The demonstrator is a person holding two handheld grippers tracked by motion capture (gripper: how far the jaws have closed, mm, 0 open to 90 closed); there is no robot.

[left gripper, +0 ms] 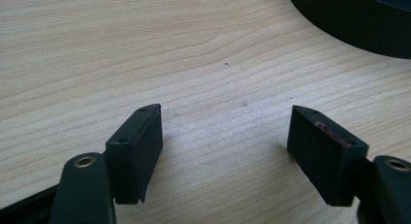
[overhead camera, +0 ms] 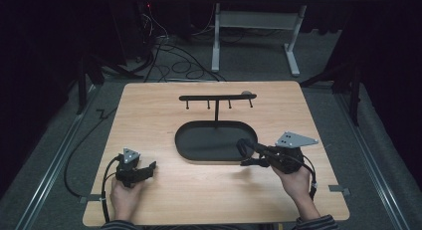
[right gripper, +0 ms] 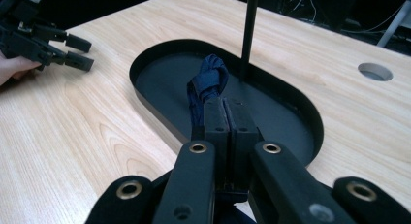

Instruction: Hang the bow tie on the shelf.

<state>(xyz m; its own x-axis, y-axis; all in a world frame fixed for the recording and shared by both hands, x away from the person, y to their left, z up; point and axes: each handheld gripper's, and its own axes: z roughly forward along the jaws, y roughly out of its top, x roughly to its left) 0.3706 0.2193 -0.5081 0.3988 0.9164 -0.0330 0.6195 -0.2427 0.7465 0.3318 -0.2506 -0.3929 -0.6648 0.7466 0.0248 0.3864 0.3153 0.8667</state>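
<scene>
The right tool is sitting nearest the lens in the right gripper view, its two black jaws pressed together and pinching a dark blue loop of cloth. The loop is sticking up past the jaw tips in a bunched knot, and it is hanging above the right end of the black oval tray, not lying on the tray floor. In the high view the same tool is reaching in from the right, with the loop of cloth showing as a dark ring over the tray's near right rim.

The left tool is standing with its jaws wide apart and nothing between them, only bare wood of the bench underneath. In the high view it is resting low at the left front of the bench, well apart from the tray.

A thin black post is rising from the far side of the tray and carrying a horizontal rack bar with small pegs hanging beneath it. A round hole is showing in the bench top beyond the tray.
</scene>
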